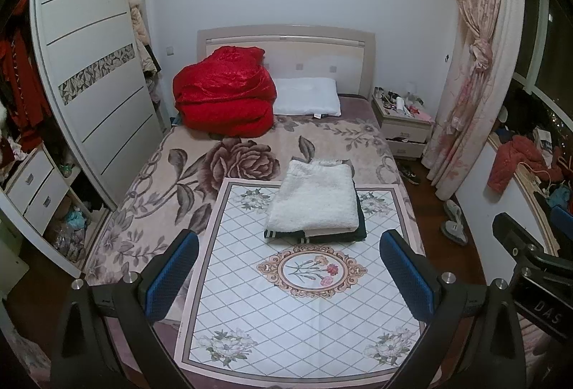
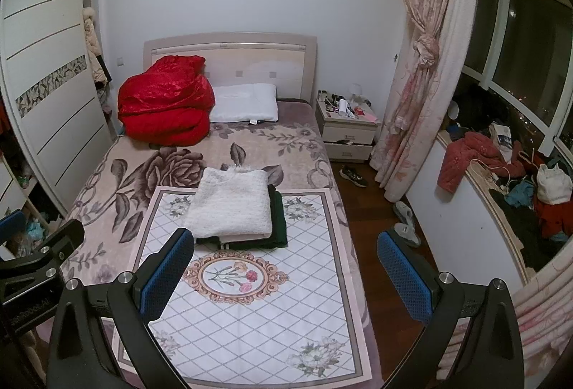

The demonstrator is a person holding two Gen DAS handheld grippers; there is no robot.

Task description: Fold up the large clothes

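Observation:
A folded fluffy white garment (image 1: pixel 317 199) lies on top of a folded dark green garment (image 1: pixel 354 233) on a white patterned mat (image 1: pixel 286 299) on the bed. The same stack shows in the right wrist view, white garment (image 2: pixel 231 203) over dark green garment (image 2: pixel 277 228). My left gripper (image 1: pixel 290 278) is open and empty, held above the mat, short of the stack. My right gripper (image 2: pixel 286 278) is open and empty, above the mat's right edge. Each gripper's body shows at the edge of the other's view.
A red quilt (image 1: pixel 225 92) and a white pillow (image 1: pixel 308 97) lie at the bed head. A wardrobe (image 1: pixel 89 67) stands left. A nightstand (image 2: pixel 349 131), curtain (image 2: pixel 422 67), shoes and slippers (image 2: pixel 406 224) on the floor and a cluttered window sill (image 2: pixel 501 174) are right.

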